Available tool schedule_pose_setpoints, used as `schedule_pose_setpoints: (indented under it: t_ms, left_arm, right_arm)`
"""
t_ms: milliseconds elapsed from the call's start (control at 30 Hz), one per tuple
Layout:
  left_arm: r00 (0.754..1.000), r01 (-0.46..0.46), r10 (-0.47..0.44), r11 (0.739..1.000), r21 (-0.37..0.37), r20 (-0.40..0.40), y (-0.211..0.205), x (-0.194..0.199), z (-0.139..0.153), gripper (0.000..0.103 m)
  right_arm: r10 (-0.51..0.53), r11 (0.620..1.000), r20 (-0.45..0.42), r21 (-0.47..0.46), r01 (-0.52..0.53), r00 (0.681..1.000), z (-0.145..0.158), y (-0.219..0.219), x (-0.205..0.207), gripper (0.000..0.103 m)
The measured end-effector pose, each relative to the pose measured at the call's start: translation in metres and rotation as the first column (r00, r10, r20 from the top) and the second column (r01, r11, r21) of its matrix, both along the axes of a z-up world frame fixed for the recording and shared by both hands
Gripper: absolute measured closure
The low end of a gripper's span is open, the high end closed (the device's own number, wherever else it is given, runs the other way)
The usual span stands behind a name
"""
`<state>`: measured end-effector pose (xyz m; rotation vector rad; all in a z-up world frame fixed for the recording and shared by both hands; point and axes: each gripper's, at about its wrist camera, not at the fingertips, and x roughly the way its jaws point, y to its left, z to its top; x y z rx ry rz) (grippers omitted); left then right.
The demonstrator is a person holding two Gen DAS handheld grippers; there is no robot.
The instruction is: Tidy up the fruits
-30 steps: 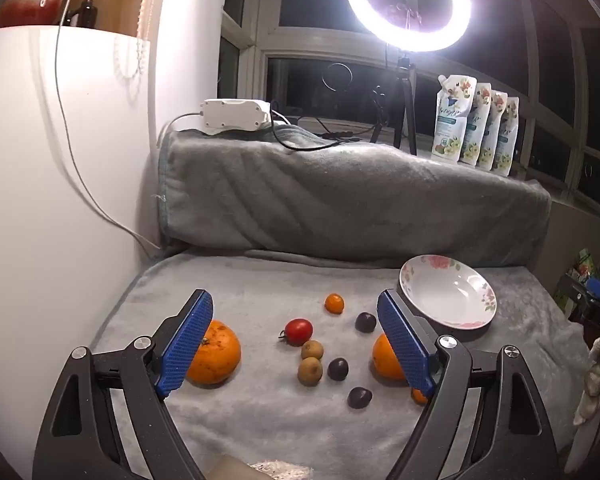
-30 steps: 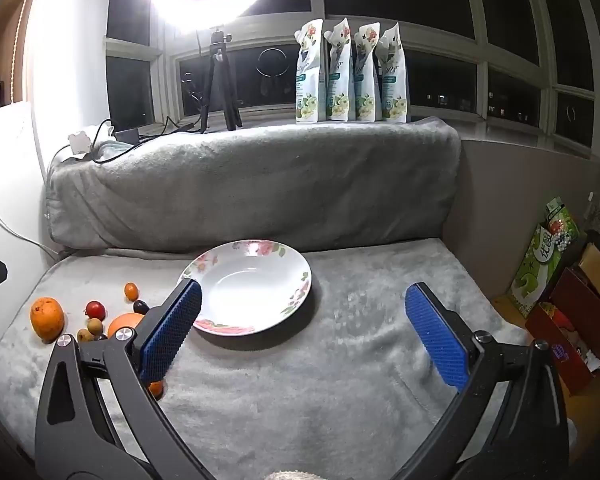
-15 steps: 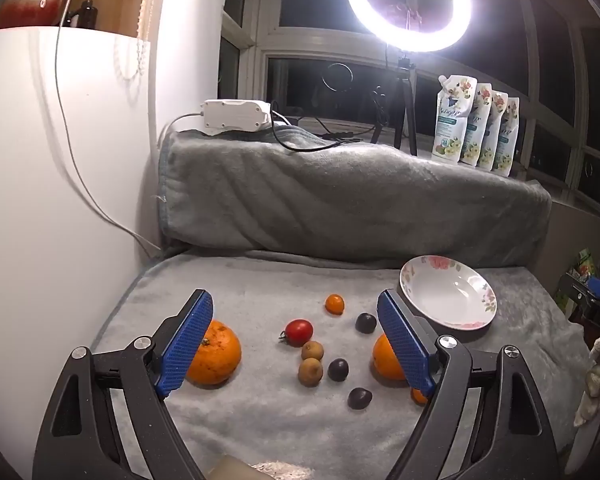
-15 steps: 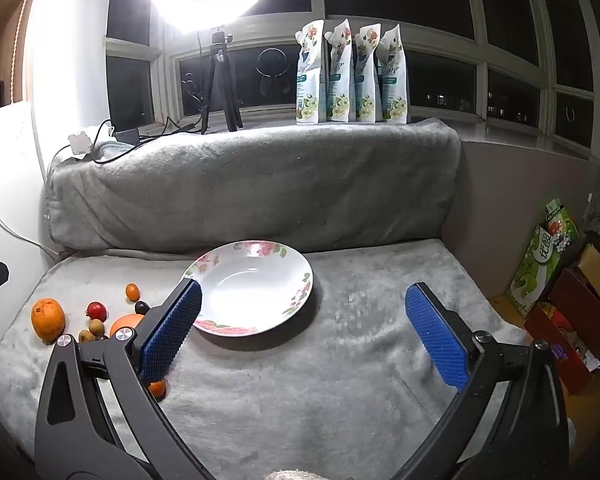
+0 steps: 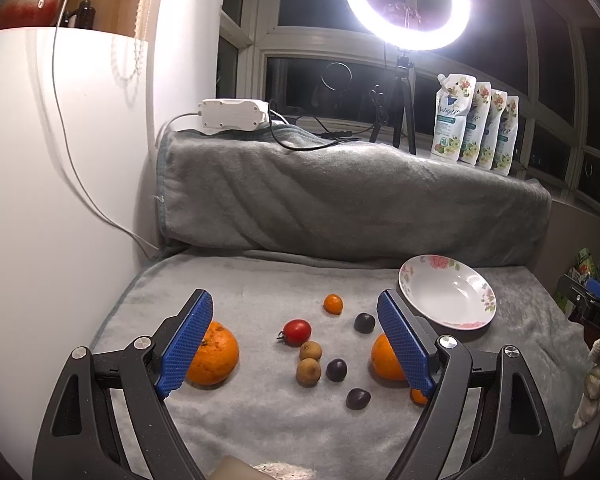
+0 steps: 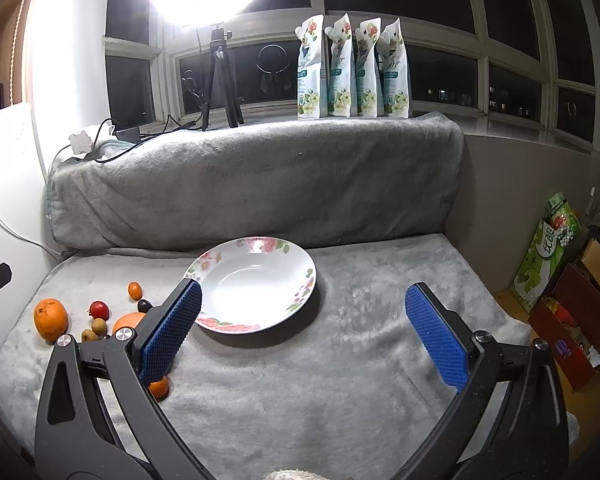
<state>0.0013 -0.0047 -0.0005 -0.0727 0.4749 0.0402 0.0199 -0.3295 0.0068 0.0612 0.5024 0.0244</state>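
Hovering with both grippers gaping wide and empty, left gripper (image 5: 296,340) facing scattered fruits (image 5: 308,354) lying on grey blanket (image 5: 260,420), right gripper (image 6: 304,332) facing empty floral plate (image 6: 256,284). Nothing is being sorted yet; next likely picking the tomato (image 5: 297,332), needing gentle closing.

The blanket (image 5: 260,412) is plain grey, a pale plush. On it, left of the plate (image 6: 256,286), lies the fruit: two large oranges (image 5: 214,354) in bright orange, a red tomato (image 5: 297,332) with a dark stalk, a small orange kumquat (image 5: 333,304), two dull brown kiwis (image 5: 309,371), and three plums (image 5: 364,323) of a purple so dark it is nearly black. The plate is glossy white, its rim patterned with pink flowers and green leaves. Both grippers have black frames; the finger pads (image 6: 436,338) are deep blue with a fine cross-hatched texture. Behind the plate stand white pouches (image 6: 352,68) printed with teal bands and pale green-white blossoms.
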Motion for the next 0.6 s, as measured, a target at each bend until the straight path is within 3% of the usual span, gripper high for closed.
schedule_pose_setpoints:
  t_ms: [600]
  left_arm:
    - [1.000,-0.003,0.003,1.000,-0.007,0.004,-0.0002,-0.0001,0.0003,0.018]
  right_arm:
    - [0.002,1.000,-0.004,0.010,-0.002,1.000,0.0004,0.0003,-0.0007,0.000]
